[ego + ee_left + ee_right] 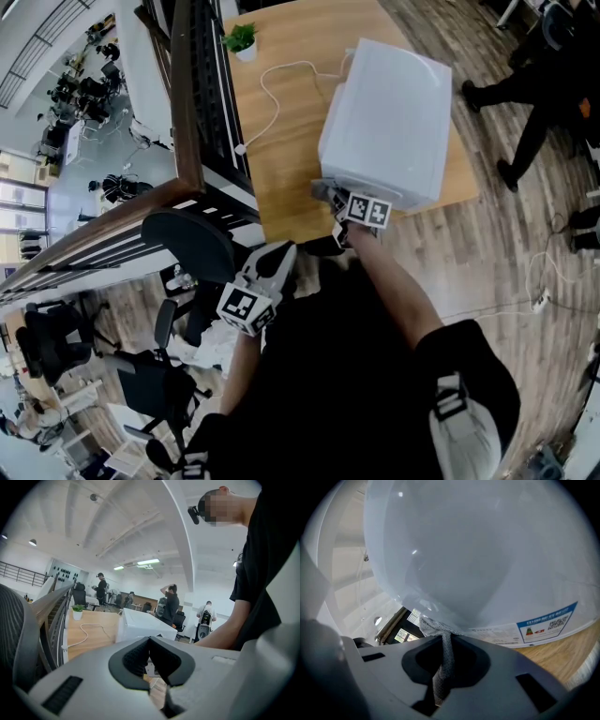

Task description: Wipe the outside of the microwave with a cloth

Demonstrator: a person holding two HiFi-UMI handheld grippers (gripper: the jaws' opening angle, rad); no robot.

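Observation:
A white microwave (389, 122) stands on a wooden table (291, 141) in the head view. It fills the right gripper view (487, 555), very close. My right gripper (349, 208) is at the microwave's near lower edge, shut on a grey cloth (443, 656) whose bunched end (433, 625) presses against the white casing. My left gripper (267, 272) hangs low beside my body, away from the microwave, jaws together with nothing between them. In the left gripper view the microwave (140, 625) shows beyond that gripper (151, 660).
A small potted plant (242, 39) and a white cable (272, 94) lie on the table's far part. A dark railing (187, 112) runs along the table's left. A black office chair (192, 239) stands near my left gripper. People stand on the floor to the right (525, 84).

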